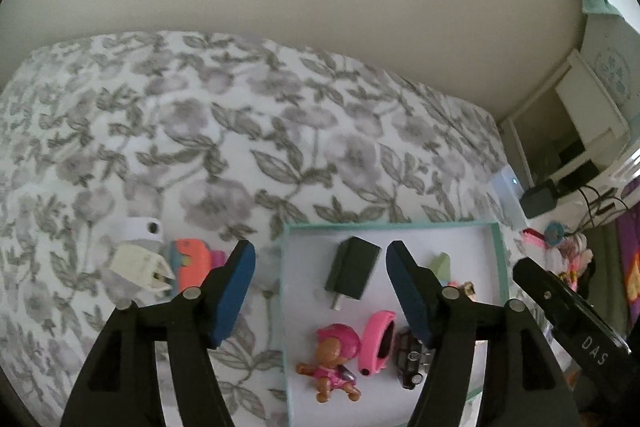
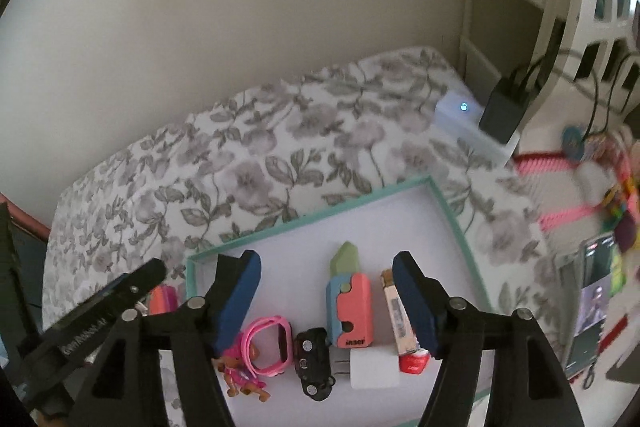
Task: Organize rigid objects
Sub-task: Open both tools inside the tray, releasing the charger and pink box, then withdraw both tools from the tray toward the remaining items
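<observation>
Both grippers, left gripper (image 1: 320,267) and right gripper (image 2: 326,279), are hanging released over the mint-rimmed white tray (image 1: 494,227), mostly filled; a white plug adapter (image 1: 138,267) and an orange-pink plastic toy (image 1: 192,263) are waiting outside.

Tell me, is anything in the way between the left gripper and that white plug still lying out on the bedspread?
Nothing visible blocks it. The white plug lies in the open on the floral bedspread, with an orange toy close beside it on the side toward the tray. The left gripper hangs above, jaws open and empty.
</observation>
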A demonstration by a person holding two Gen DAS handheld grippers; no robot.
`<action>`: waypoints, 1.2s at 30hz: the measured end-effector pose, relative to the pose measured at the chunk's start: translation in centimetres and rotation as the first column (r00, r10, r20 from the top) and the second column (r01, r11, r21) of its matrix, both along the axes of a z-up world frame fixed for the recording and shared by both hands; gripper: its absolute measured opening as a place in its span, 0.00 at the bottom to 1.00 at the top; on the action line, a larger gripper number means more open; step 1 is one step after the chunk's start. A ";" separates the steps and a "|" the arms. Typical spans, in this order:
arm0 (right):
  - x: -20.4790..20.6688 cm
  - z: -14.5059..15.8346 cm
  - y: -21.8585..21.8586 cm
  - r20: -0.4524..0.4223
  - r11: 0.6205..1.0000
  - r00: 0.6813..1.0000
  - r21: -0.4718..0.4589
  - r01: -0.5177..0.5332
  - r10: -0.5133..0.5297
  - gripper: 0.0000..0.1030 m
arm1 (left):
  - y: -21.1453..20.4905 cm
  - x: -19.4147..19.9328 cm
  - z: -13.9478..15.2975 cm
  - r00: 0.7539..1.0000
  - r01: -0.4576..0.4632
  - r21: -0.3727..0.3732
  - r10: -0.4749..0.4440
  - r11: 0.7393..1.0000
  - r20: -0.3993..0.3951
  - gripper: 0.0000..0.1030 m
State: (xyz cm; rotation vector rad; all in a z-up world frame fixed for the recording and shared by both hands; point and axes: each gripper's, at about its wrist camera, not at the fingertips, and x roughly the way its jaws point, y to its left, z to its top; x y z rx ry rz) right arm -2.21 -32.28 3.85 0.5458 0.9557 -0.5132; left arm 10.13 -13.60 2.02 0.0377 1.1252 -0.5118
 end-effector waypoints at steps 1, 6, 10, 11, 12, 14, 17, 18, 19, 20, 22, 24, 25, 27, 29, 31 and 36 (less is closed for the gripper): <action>0.1 0.2 0.1 -0.003 1.000 1.000 -0.009 -0.004 0.004 0.72 | 0.3 0.1 0.2 1.000 -0.011 0.010 0.011 1.000 0.009 0.70; 0.3 -0.1 0.5 -0.025 1.000 0.999 -0.021 -0.023 0.023 0.85 | 1.6 0.7 0.3 0.997 -0.066 0.029 0.065 0.997 0.042 0.80; 0.8 -0.7 0.9 -0.042 0.999 0.998 -0.025 -0.045 0.044 0.88 | 2.5 1.1 0.3 0.994 -0.094 0.044 0.091 0.995 0.067 0.83; 0.8 -0.7 1.0 -0.042 0.999 0.998 -0.028 -0.046 0.045 0.89 | 2.7 1.2 0.3 0.993 -0.101 0.047 0.097 0.994 0.074 0.83; 0.9 -0.8 1.0 -0.040 0.998 0.998 -0.030 -0.048 0.046 0.95 | 2.9 1.3 0.3 0.992 -0.106 0.049 0.102 0.993 0.079 0.83; 1.0 -0.9 1.1 -0.035 0.998 0.998 -0.029 -0.050 0.049 1.00 | 3.3 1.4 0.2 0.990 -0.117 0.054 0.112 0.992 0.089 0.83; 1.1 -1.0 1.3 -0.030 0.998 0.998 -0.026 -0.055 0.055 1.00 | 4.0 1.6 0.1 0.987 -0.135 0.063 0.128 0.989 0.098 0.84; 1.1 -1.1 1.3 -0.030 0.998 0.998 -0.026 -0.059 0.058 1.00 | 4.2 1.7 0.0 0.986 -0.140 0.067 0.133 0.988 0.101 0.84; 1.2 -1.2 1.4 -0.031 0.998 0.998 -0.027 -0.062 0.061 1.00 | 4.4 1.8 0.0 0.985 -0.147 0.075 0.139 0.986 0.107 0.84; 1.3 -1.3 1.5 -0.035 0.997 0.997 -0.029 -0.066 0.065 1.00 | 4.6 1.9 -0.1 0.983 -0.155 0.084 0.145 0.984 0.115 0.88; 1.5 -1.5 1.8 -0.044 0.997 0.996 -0.038 -0.074 0.073 1.00 | 5.2 2.1 -0.2 0.980 -0.168 0.094 0.155 0.981 0.127 0.99; 1.7 -1.6 2.1 -0.046 0.995 0.996 -0.047 -0.084 0.081 1.00 | 6.0 2.3 -0.2 0.976 -0.184 0.093 0.171 0.979 0.138 1.00; 1.8 -1.6 2.3 -0.044 0.995 0.995 -0.051 -0.089 0.087 1.00 | 6.3 2.4 -0.2 0.974 -0.192 0.091 0.178 0.977 0.139 1.00; 2.1 -1.6 2.7 -0.039 0.993 0.994 -0.059 -0.101 0.099 1.00 | 7.2 2.7 -0.2 0.971 -0.208 0.088 0.194 0.974 0.141 1.00; 2.5 -1.7 3.3 -0.040 0.991 0.993 -0.067 -0.114 0.112 1.00 | 8.2 2.9 -0.2 0.966 -0.227 0.092 0.212 0.970 0.148 1.00; 3.0 -1.8 4.2 -0.042 0.988 0.990 -0.075 -0.135 0.132 1.00 | 9.1 3.2 -0.2 0.961 -0.247 0.098 0.230 0.964 0.152 1.00; 4.5 -2.1 6.7 -0.043 0.976 0.979 -0.086 -0.200 0.197 1.00 | 12.2 4.0 0.2 0.944 -0.304 0.088 0.287 0.949 0.166 1.00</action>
